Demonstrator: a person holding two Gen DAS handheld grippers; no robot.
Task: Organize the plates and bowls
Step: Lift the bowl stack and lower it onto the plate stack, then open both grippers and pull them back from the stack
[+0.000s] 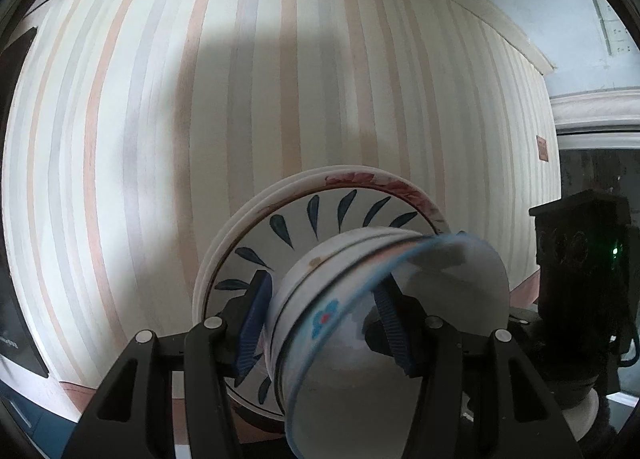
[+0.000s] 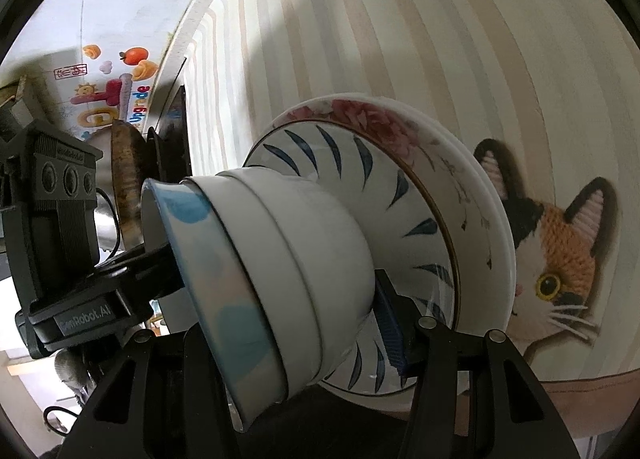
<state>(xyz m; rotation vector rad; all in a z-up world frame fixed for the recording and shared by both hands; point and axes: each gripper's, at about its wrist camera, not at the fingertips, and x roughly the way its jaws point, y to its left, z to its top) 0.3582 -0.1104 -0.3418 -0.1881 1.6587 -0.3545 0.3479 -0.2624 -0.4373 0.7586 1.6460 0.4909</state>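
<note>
Several white bowls (image 1: 320, 279) are nested, the top one with a blue rim and blue blotches (image 2: 224, 259). They sit over a plate with dark blue leaf marks (image 1: 280, 231), itself on a rose-patterned plate (image 2: 360, 111) and a white plate (image 2: 500, 219). My left gripper (image 1: 324, 299) is shut on the bowls' wall, one blue pad (image 1: 256, 323) outside and one inside. My right gripper (image 2: 304, 291) clamps the opposite wall, its outer pad (image 2: 390, 331) between bowl and leaf plate; the inner finger is hidden. Whether the bowls rest on the plate is unclear.
A striped tablecloth (image 1: 200, 99) with a calico cat picture (image 2: 560, 239) lies under the plates. A dark wooden dish (image 2: 128, 179) stands at the table's far side. A wall with fruit stickers (image 2: 120, 71) is behind it. The table's edge (image 1: 500, 7) runs along the back.
</note>
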